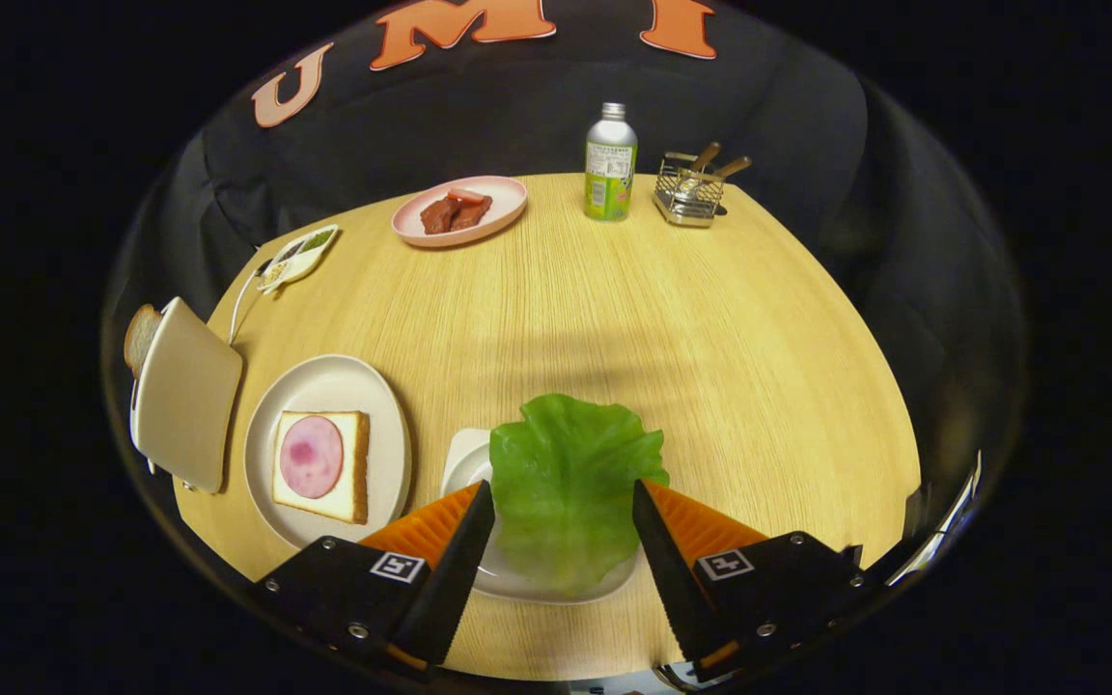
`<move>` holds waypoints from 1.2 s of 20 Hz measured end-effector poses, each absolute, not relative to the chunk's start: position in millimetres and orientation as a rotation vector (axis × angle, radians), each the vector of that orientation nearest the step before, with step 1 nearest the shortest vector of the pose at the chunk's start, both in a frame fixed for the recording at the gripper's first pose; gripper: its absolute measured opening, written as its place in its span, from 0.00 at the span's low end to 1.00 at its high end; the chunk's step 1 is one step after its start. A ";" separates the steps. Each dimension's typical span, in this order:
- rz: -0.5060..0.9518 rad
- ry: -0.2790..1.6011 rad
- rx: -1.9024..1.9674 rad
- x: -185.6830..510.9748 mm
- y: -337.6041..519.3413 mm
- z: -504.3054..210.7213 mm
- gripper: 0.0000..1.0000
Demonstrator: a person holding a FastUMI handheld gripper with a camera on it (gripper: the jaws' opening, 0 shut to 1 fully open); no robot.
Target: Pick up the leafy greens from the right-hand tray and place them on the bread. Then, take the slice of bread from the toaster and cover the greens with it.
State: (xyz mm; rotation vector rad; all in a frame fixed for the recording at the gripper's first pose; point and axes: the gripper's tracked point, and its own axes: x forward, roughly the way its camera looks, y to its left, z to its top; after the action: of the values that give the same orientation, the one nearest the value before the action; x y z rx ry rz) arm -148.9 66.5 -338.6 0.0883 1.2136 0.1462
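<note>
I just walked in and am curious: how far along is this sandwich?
Nothing looks finished yet. The green lettuce leaf lies on its small white tray, between the open gripper fingers, which flank it without pressing. The bread slice with pink ham on the round beige plate is bare of greens. The second bread slice sits in the cream toaster. Left: grasp, place leaf, cover.
</note>
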 end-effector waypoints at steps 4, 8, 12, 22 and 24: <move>0.127 1.270 0.121 -154.1 73.9 -351.7 0.82; 0.064 1.317 0.131 -159.6 72.7 -365.0 0.75; 0.019 1.362 0.148 -168.2 71.4 -371.9 0.74; 0.049 1.362 0.109 -158.6 71.7 -382.0 0.33; 0.094 1.341 0.076 -157.6 71.2 -382.0 0.13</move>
State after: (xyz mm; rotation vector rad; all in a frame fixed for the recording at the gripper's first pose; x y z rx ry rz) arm -157.6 71.2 -382.0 0.0764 1.3406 0.0937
